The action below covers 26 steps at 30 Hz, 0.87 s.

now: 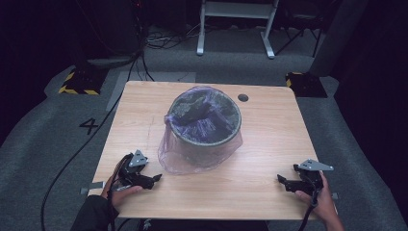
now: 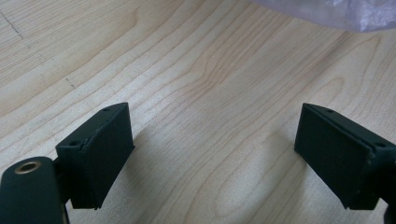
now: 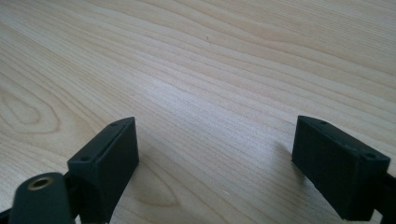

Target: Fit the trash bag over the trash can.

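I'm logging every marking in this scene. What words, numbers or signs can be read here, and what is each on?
"4" – a dark numeral on the grey floor, left of the table.
Yellow and black hazard stripes, no words, on the floor block at far left.
No writing is visible on the bin, its purple bag or the grippers.

We see a translucent purple bag lining a grey bin, black grippers, and a pale wood-grain table.
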Tool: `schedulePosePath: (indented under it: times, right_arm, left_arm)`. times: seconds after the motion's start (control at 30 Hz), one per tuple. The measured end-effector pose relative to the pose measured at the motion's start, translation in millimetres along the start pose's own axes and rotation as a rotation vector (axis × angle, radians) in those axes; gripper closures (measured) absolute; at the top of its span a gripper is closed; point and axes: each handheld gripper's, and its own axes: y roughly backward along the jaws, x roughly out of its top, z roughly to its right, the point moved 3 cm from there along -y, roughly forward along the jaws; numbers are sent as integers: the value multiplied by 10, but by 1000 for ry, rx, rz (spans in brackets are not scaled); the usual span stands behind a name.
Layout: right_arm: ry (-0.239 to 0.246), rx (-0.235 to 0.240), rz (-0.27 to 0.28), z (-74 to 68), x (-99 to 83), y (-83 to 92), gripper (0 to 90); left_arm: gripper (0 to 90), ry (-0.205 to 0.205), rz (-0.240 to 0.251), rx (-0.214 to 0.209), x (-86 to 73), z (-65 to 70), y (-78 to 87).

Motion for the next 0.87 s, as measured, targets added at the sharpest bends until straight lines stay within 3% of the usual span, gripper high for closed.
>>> schedulePosePath:
  times: [0.87]
  right_arm:
    - [-2,-6,2,0,-8,8,146]
  left_arm:
    - [109,-7,-2,-5,7,-8,-5]
